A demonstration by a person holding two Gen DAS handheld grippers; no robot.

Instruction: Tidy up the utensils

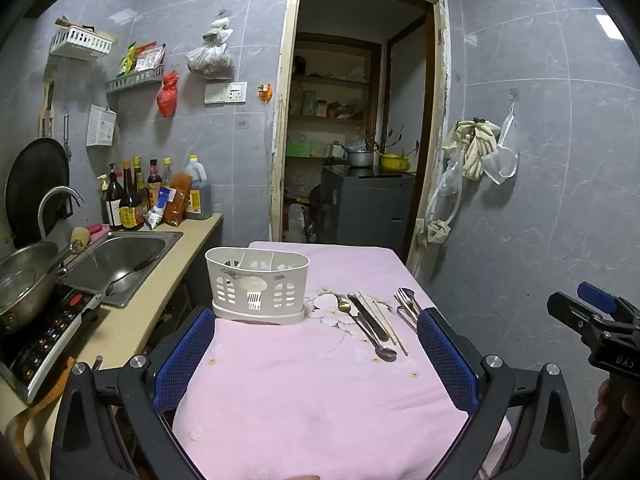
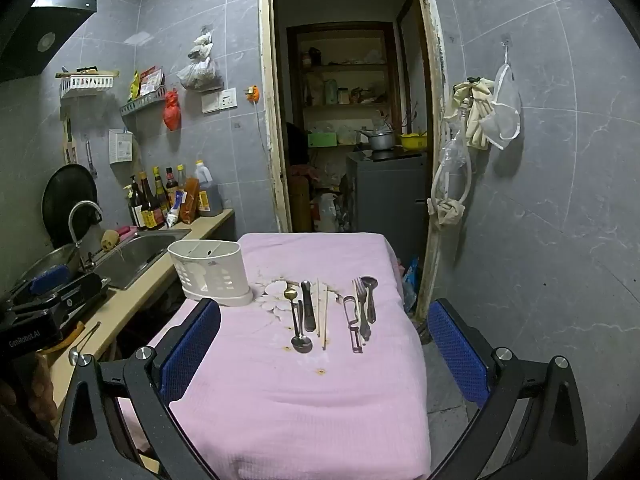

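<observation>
A white slotted utensil holder (image 1: pixel 258 284) (image 2: pixel 210 272) stands empty at the far left of the pink-clothed table (image 1: pixel 304 392) (image 2: pixel 304 400). To its right lie a steel spoon (image 2: pixel 300 336), a small gold spoon (image 2: pixel 290 292), a knife (image 2: pixel 308 308) and chopsticks (image 2: pixel 322 316). Further right are a peeler (image 2: pixel 354 328), a fork (image 2: pixel 362 304) and another spoon (image 2: pixel 370 292). The same row shows in the left wrist view, knife (image 1: pixel 368 322) among it. My left gripper (image 1: pixel 316 316) and right gripper (image 2: pixel 324 308) hover open over the near part of the table, nothing between their blue pads.
A counter on the left carries a sink (image 1: pixel 120 260), an induction cooker (image 1: pixel 44 344) with a metal wok (image 1: pixel 24 280), and sauce bottles (image 1: pixel 152 196). An open doorway (image 1: pixel 356 120) lies behind the table. A tiled wall with hanging bags (image 2: pixel 480 120) is on the right.
</observation>
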